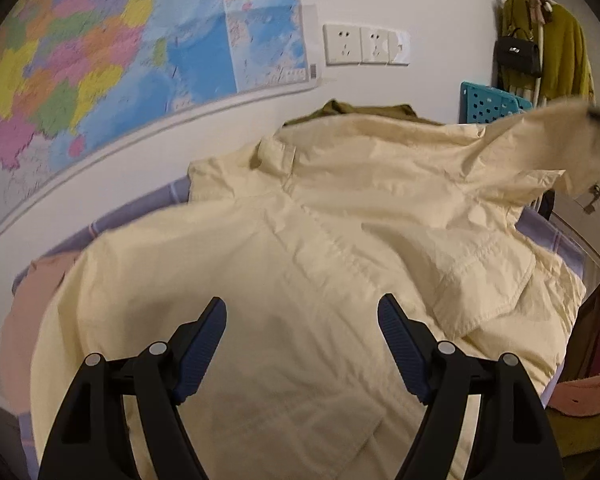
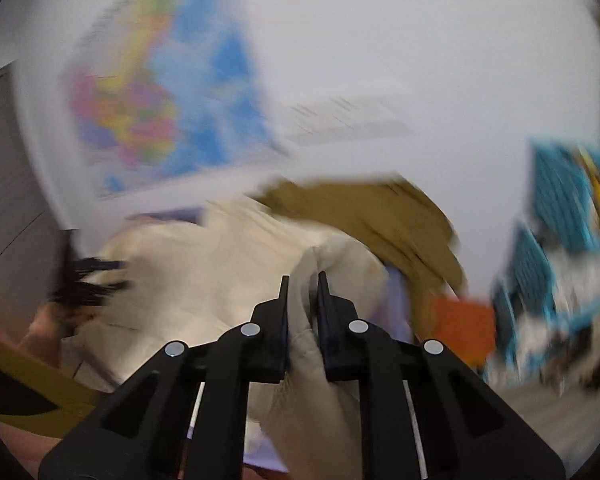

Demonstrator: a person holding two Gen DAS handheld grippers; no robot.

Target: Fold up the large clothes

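Here the left tool (image 1: 302,312) stands wide open over the pale yellow shirt (image 1: 300,240), its blue-padded fingers (image 1: 204,344) apart with nothing between them. The shirt lies spread under it across a bed with a lilac cover (image 1: 556,236), collar toward the wall, and its front is creased. One short sleeve (image 1: 488,276) lies folded in on the body; the other sleeve (image 1: 556,136) is lifted off the bed toward the right edge of the left view, where a dark blurred shape meets it.

The right tool (image 2: 303,280) has its jaws nearly closed, pinching a fold of the same pale cloth, which bunches up between the fingers and hangs below them. The right view is heavily blurred. In it the left tool shows as a dark smear (image 2: 88,280) at the far side of the shirt.

Beyond the shirt an olive garment (image 1: 348,110) lies against the wall. A pink cloth (image 1: 32,296) lies at the left edge of the bed. On the wall hang a coloured map (image 1: 100,60) and a row of sockets (image 1: 364,44). To the right stands a teal perforated crate (image 1: 488,104); what it holds cannot be made out. Above it a mustard garment (image 1: 560,52) and a black handbag (image 1: 518,54) hang on a rack.
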